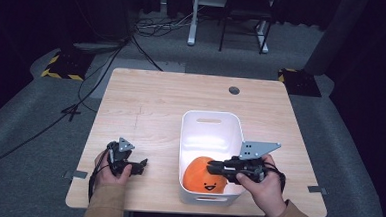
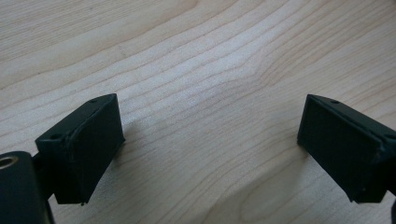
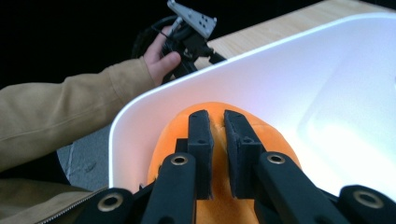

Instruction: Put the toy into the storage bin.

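wooden table [image 1: 146, 106], orange plush [image 1: 203, 176] in white bin [image 1: 210, 120] pinched by right tongs [image 1: 211, 166], left tongs [image 1: 143, 164] spread

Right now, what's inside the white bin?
An orange plush with a smiley face sits at the near end of the bin, pinched by the right tongs. The floor under it is hidden.

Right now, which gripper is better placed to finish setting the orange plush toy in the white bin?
Right. The right gripper is shut on the orange plush toy, already inside the white bin. The left gripper rests open on the wooden table, well clear of the bin.
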A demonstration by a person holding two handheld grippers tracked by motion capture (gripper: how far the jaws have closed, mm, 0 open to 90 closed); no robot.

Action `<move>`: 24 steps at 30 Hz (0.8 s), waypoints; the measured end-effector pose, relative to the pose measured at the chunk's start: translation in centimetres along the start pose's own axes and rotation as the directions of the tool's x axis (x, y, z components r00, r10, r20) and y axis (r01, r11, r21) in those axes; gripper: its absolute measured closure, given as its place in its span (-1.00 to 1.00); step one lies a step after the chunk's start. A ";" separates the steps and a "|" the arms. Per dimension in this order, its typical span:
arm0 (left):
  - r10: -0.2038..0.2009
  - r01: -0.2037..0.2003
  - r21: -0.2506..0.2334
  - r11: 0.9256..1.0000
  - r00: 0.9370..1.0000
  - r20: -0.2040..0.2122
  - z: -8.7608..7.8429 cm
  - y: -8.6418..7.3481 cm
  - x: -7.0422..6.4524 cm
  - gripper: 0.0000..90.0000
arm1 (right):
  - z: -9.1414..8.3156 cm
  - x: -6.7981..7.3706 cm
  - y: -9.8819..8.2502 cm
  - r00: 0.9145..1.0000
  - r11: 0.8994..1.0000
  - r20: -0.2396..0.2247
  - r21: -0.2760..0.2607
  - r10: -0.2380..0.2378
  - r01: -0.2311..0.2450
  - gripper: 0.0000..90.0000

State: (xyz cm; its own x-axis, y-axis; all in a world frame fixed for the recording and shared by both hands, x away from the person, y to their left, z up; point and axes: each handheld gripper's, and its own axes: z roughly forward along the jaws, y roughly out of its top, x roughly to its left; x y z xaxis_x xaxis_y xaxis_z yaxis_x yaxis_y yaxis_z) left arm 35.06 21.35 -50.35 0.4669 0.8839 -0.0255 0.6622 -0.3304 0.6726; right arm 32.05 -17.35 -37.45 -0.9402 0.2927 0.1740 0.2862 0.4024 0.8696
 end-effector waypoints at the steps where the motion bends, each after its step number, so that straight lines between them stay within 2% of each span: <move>1: 0.000 0.000 0.000 1.000 1.000 0.000 0.0 0.0 0.0 -0.84 | 0.1 -0.1 -0.2 1.000 1.000 0.002 0.012 0.005 -0.005 0.81; 5: 0.002 -0.002 0.001 1.000 1.000 0.000 0.0 0.0 0.0 -0.84 | 0.6 -0.4 -0.8 1.000 0.998 0.005 0.048 0.029 -0.029 0.80; 7: 0.000 0.000 0.000 1.000 1.000 0.000 0.0 0.0 0.0 -0.84 | 0.6 -0.5 -1.0 0.999 0.998 0.001 0.046 0.041 -0.041 0.79; 11: 0.000 0.000 0.000 1.000 1.000 0.000 0.0 0.0 0.0 -0.84 | 0.3 -0.4 -1.0 0.999 0.998 0.010 0.052 0.046 -0.047 0.64; 16: 0.000 0.000 0.000 1.000 1.000 0.000 0.0 0.0 0.0 -0.84 | -0.2 -0.4 -0.7 0.999 0.999 0.034 0.013 0.033 -0.034 0.33; 19: 0.000 0.000 0.000 1.000 1.000 0.000 0.0 0.0 0.0 -0.84 | -0.6 -0.3 -0.2 0.999 1.000 0.054 -0.002 0.009 -0.009 0.24; 24: 0.000 0.000 0.000 1.000 1.000 0.000 0.0 0.0 0.0 -0.84 | -1.3 -0.5 0.4 0.996 1.000 0.092 -0.024 0.003 0.000 0.04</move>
State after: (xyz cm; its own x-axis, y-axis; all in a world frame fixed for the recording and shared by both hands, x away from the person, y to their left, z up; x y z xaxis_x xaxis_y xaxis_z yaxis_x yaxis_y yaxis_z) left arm 35.06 21.35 -50.35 0.4671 0.8838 -0.0255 0.6622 -0.3305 0.6725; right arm 32.36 -18.46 -36.56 -0.9185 0.3723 0.1331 0.2821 0.3811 0.8804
